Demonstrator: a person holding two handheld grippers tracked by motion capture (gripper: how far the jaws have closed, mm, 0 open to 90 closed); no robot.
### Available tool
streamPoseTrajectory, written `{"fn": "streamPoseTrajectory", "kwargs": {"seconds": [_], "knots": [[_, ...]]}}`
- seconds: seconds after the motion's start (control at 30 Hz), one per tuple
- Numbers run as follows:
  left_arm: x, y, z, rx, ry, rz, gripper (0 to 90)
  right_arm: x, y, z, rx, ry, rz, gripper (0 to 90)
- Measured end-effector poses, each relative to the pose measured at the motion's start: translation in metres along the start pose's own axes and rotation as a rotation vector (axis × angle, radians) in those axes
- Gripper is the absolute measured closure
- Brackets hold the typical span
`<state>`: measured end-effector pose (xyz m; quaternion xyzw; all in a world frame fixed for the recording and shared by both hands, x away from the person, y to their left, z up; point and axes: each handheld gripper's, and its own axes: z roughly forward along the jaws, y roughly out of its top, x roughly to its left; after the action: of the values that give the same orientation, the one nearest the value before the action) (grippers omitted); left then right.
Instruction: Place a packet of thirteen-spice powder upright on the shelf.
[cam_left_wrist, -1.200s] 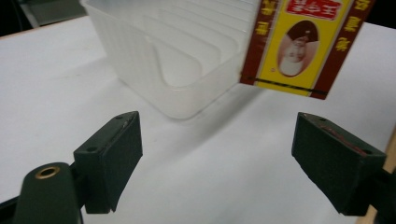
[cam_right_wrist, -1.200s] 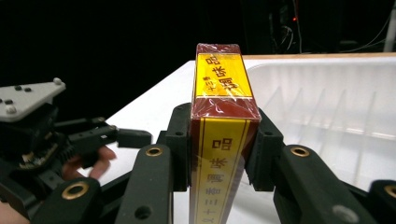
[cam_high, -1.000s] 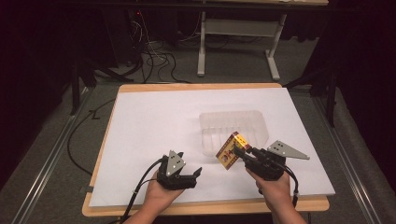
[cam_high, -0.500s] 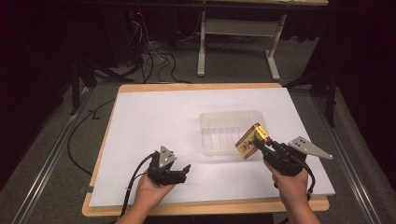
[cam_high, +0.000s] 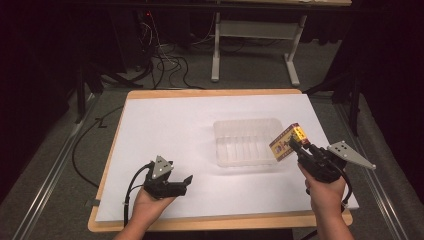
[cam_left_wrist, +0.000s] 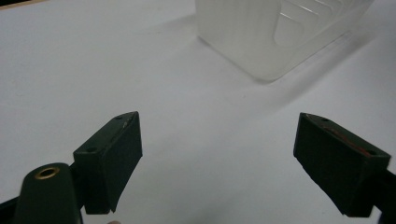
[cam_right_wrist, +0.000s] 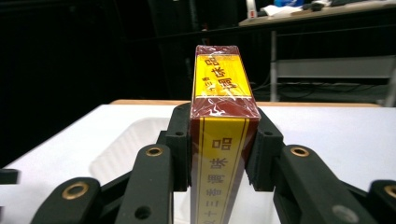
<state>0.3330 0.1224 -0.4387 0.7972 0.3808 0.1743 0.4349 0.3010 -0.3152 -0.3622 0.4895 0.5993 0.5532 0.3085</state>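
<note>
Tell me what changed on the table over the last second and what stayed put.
The right gripper, shut on the yellow and red box, carried it from in front of the clear plastic tray out to the tray's right end. The left gripper slid left along the table's near edge; its jaws have just been opening, with nothing between them. The tray and the white table stayed as they were.

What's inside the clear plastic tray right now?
The clear plastic tray looks empty: only its ribbed bottom shows. The yellow and red box, clamped in the right gripper, covers the tray's right edge in the high view, so that corner is hidden.
</note>
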Motion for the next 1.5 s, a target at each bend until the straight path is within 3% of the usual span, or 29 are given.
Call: {"fn": "streamPoseTrajectory", "kwargs": {"seconds": [0.07, 0.13, 0.27, 0.33, 0.53, 0.77, 1.0, 1.5], "knots": [[0.001, 0.001, 0.000, -0.003, -0.014, -0.012, 14.6, -0.001, -0.001, 0.000, -0.002, -0.016, 0.000, 67.8], [0.003, 0.001, -0.001, -0.023, -0.058, -0.034, 14.4, -0.002, -0.002, 0.000, -0.001, -0.032, -0.009, 67.8], [0.001, 0.001, 0.002, -0.026, -0.011, 0.013, 15.2, -0.003, -0.004, 0.008, 0.011, -0.058, -0.015, 67.8], [0.002, 0.000, 0.003, -0.031, -0.001, 0.006, 15.5, -0.002, -0.004, 0.013, 0.017, -0.076, -0.014, 67.8], [0.004, -0.001, 0.005, -0.012, -0.009, 0.001, 15.8, 0.001, -0.003, 0.035, 0.050, -0.110, -0.026, 67.8], [-0.001, -0.001, 0.004, -0.019, -0.017, 0.028, 16.1, 0.008, 0.002, 0.058, 0.071, -0.150, -0.035, 67.8], [-0.002, -0.001, 0.003, -0.028, 0.003, 0.037, 14.4, 0.019, 0.005, 0.073, 0.080, -0.173, -0.040, 67.8], [-0.004, 0.000, 0.000, -0.040, -0.013, 0.045, 14.3, 0.044, -0.001, 0.097, 0.103, -0.249, -0.050, 67.8]]}}
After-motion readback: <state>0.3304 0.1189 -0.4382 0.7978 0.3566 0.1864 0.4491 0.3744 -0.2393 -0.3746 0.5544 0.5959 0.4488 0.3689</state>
